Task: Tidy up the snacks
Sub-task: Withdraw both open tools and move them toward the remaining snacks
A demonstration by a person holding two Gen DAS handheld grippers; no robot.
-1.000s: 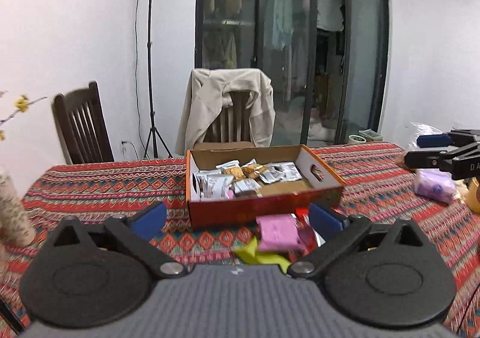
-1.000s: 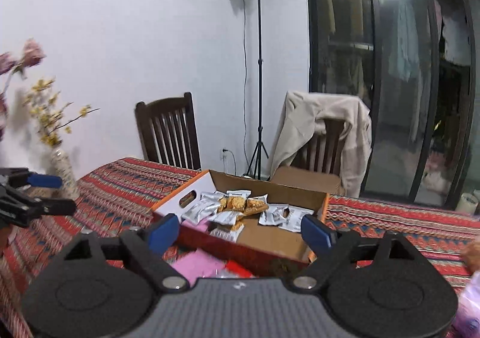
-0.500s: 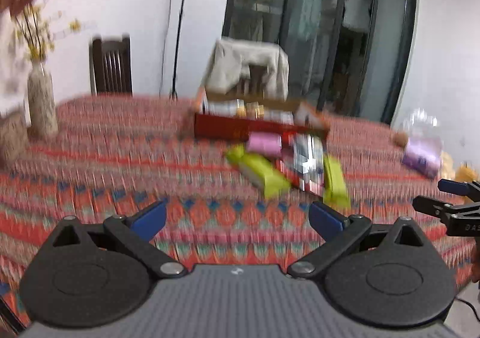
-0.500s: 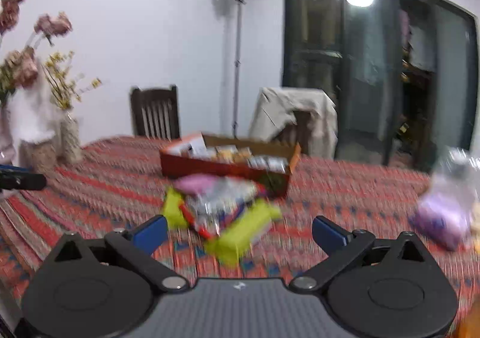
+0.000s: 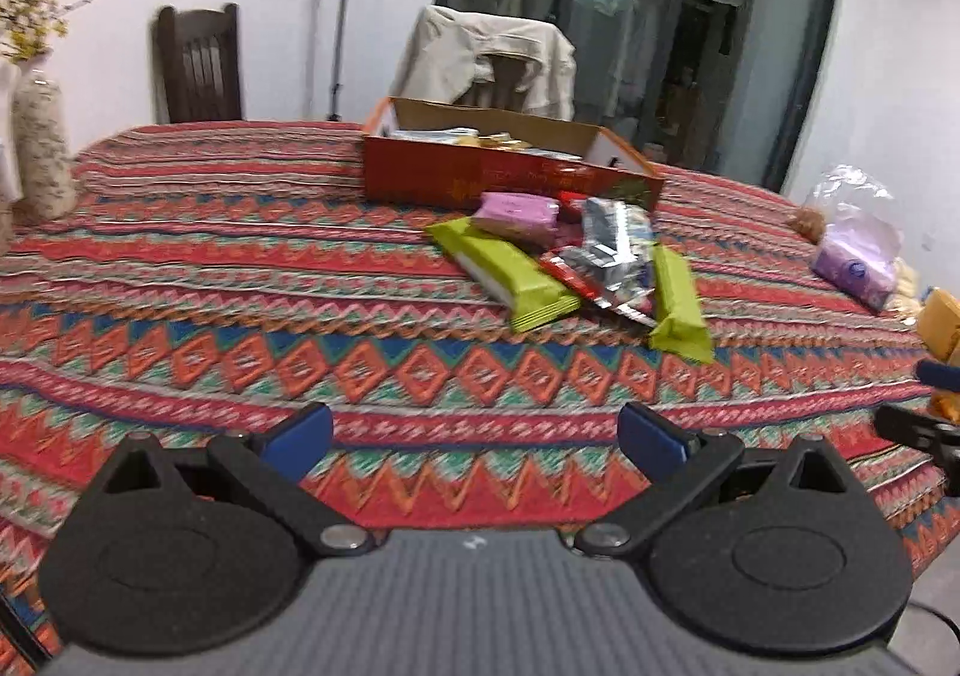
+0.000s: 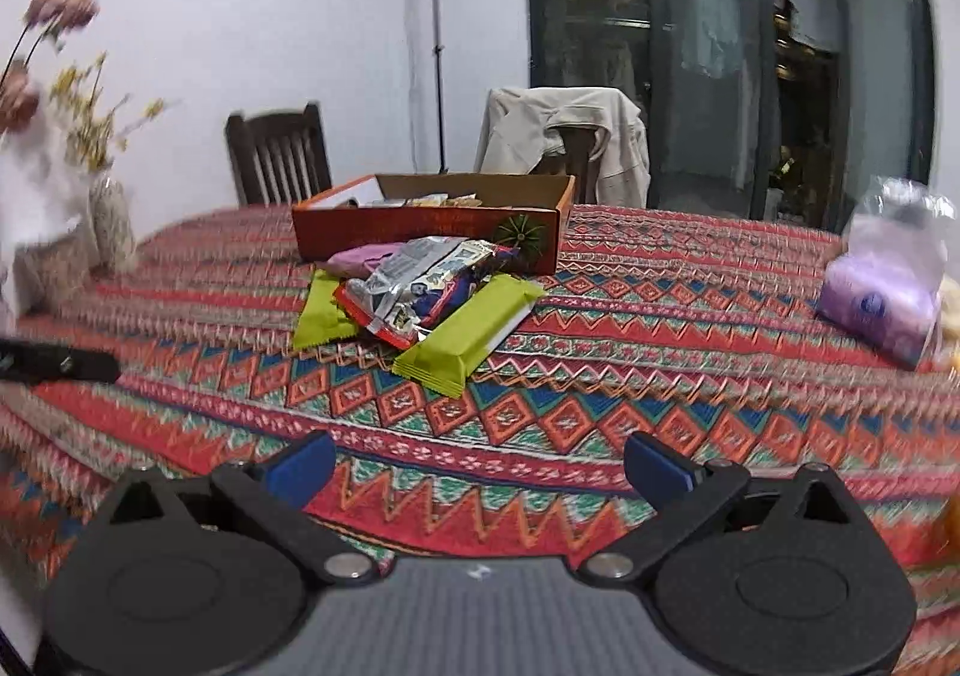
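Note:
An open orange cardboard box (image 5: 504, 169) (image 6: 432, 232) holding small snack packets stands at the far middle of the table. In front of it lies a pile: two green bars (image 5: 507, 271) (image 6: 474, 331), a pink packet (image 5: 519, 214) and a silver and red bag (image 5: 612, 250) (image 6: 420, 286). My left gripper (image 5: 474, 436) is open and empty, low over the table's near edge, well short of the pile. My right gripper (image 6: 480, 463) is open and empty, also near the front edge.
The table wears a red patterned cloth (image 5: 240, 316). A vase with flowers (image 5: 39, 154) (image 6: 111, 220) stands at the left. A purple pack in a clear bag (image 5: 855, 256) (image 6: 882, 298) lies at the right. Two chairs (image 5: 201, 64) stand behind the table.
Both grippers have pulled back from the box toward the table's near edge and dropped lower. The snack pile now shows whole in front of the box. Both stay open.

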